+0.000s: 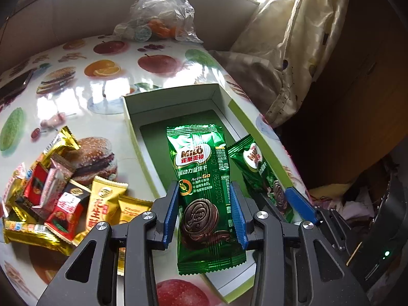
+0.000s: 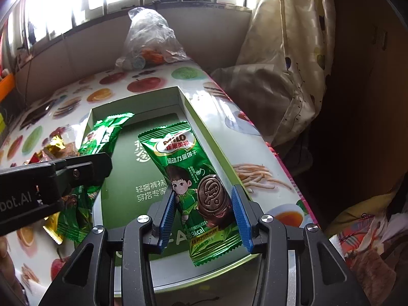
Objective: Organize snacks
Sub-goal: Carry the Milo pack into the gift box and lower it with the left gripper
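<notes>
— Where did each packet lie from your fingers?

— I had 2 green Milo packets, 1 per hand. My left gripper [image 1: 205,210] was closed on the left Milo packet [image 1: 204,193], pads pinching its sides low down, its long axis running straight away from me along the fingers, top end out over the open green box [image 1: 132,127]. My right gripper [image 2: 205,218] was clamped the same way on the right Milo packet [image 2: 196,181], which leaned a little left at its top and hung above the box floor.

— Which was nearer the box?

— Both were over it; I judged the right one sat deeper over the middle, the left nearer the box's left wall.

— And the rest?

— The loose snack pile [image 1: 51,196] sat on the table [image 1: 76,94], left of the box, nearer my left hand.
</notes>
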